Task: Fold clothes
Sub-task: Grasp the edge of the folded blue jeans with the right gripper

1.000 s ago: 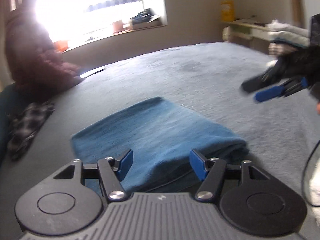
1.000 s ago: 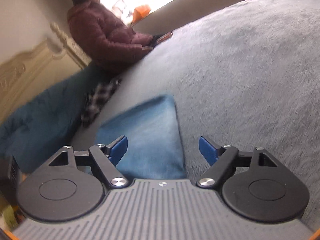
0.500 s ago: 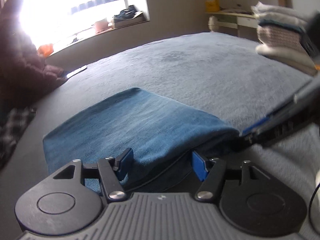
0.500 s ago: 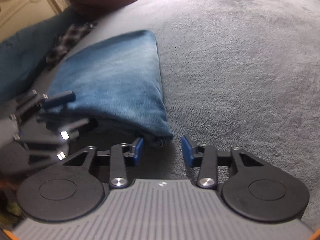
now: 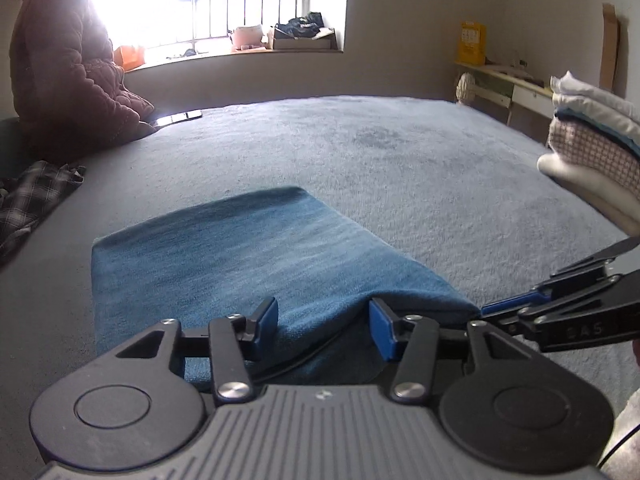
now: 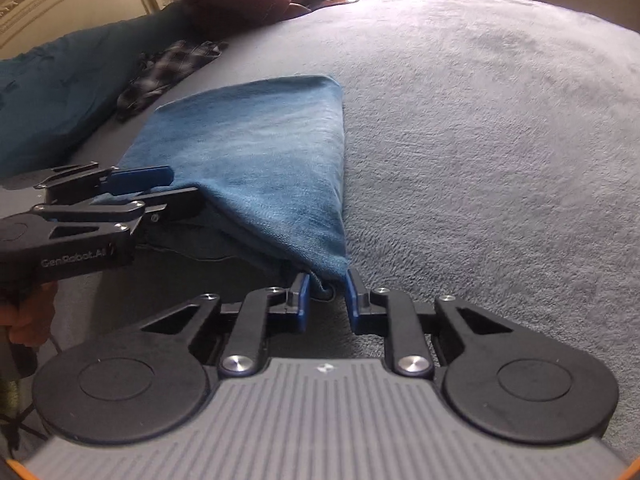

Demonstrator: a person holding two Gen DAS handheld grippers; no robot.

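two grippers meet the near edge of a folded blue fleece garment (image 5: pixel 248 256) on a grey plush bedspread (image 5: pixel 400 168).

open bedspread runs from 12 to 3 o'clock of the garment; a stack of folded clothes (image 5: pixel 596 140) sits at 2 o'clock, a plaid cloth (image 5: pixel 36 188) at 10 o'clock beside a person in a maroon quilted jacket (image 5: pixel 64 64). the right gripper (image 6: pixel 326 300) is nearly closed, pinching the garment's lifted near corner; the left gripper (image 5: pixel 324 322) is spread wide astride the near edge.
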